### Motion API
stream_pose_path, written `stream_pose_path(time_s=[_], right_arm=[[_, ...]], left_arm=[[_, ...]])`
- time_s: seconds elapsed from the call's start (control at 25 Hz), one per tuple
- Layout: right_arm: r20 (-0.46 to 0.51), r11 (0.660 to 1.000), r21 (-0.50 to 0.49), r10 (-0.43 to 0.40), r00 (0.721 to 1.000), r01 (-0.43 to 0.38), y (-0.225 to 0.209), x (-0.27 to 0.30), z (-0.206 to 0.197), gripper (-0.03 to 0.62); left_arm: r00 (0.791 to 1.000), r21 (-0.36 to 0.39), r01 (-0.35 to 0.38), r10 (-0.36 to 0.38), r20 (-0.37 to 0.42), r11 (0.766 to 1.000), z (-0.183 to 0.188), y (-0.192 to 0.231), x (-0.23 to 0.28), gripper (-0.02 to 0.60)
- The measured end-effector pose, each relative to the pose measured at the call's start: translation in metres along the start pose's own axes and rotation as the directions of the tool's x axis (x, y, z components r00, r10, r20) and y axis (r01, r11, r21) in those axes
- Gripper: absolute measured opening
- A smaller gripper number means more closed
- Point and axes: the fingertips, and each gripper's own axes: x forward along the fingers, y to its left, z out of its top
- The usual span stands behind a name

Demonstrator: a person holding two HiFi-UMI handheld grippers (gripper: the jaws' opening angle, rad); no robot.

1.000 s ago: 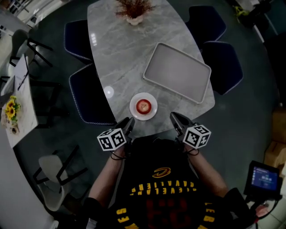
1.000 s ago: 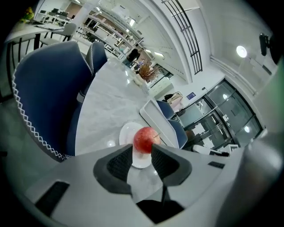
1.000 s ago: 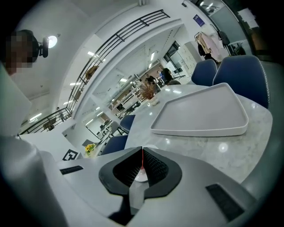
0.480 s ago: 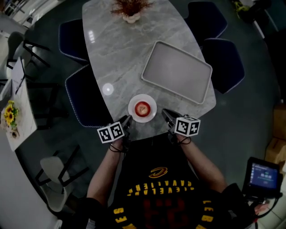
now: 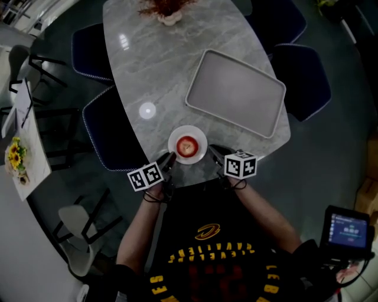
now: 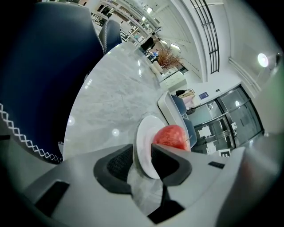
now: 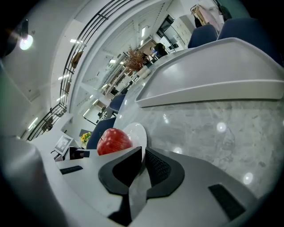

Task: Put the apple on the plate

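Note:
A red apple (image 5: 186, 145) rests on a small white plate (image 5: 200, 134) near the marble table's close edge. My left gripper (image 5: 169, 158) sits just off the plate's near-left rim, and my right gripper (image 5: 214, 153) just off its near-right rim. In the left gripper view the apple (image 6: 171, 136) and plate (image 6: 143, 142) show just past the left gripper (image 6: 142, 153), whose jaws stand slightly apart with nothing held. In the right gripper view the right gripper (image 7: 143, 153) is shut and empty, with the apple (image 7: 113, 141) and plate (image 7: 136, 133) right beyond its tips.
A large grey tray (image 5: 236, 93) lies on the table beyond the plate to the right. A potted dried plant (image 5: 165, 10) stands at the far end. Dark blue chairs (image 5: 109, 133) flank the table. A side table with sunflowers (image 5: 15, 154) is at left.
Both grippers have come down and forward from the person's chest to the plate's near rim. The apple and plate have stayed in place.

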Motion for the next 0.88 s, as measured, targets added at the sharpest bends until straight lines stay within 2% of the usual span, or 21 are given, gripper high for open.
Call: stream_pose_path(time_s=[0.04, 0.12, 0.28, 0.48, 0.88], right_arm=[[0.001, 1.000, 0.005, -0.009, 1.000, 0.009, -0.001, 0.000, -0.001, 0.014], [0.012, 1.000, 0.013, -0.017, 1.000, 0.017, -0.001, -0.001, 0.001, 0.114], [-0.019, 0.999, 0.028, 0.021, 1.000, -0.021, 0.006, 0.001, -0.001, 0.117], [-0.026, 1.000, 0.021, 0.010, 1.000, -0.010, 0.007, 0.001, -0.002, 0.115], [-0.028, 0.996, 0.088, 0.025, 0.999, -0.022, 0.009, 0.008, 0.000, 0.115]], left_arm=[[1.000, -0.004, 0.004, -0.004, 0.002, 1.000, 0.000, -0.001, -0.002, 0.132], [1.000, -0.014, 0.012, -0.012, 0.006, 1.000, -0.001, -0.003, -0.004, 0.132], [1.000, -0.017, 0.014, -0.014, 0.010, 1.000, -0.001, -0.004, -0.007, 0.132], [1.000, -0.015, 0.011, -0.010, 0.010, 1.000, -0.003, -0.004, -0.010, 0.132], [1.000, -0.007, 0.011, -0.011, -0.027, 1.000, -0.003, -0.008, -0.003, 0.132]])
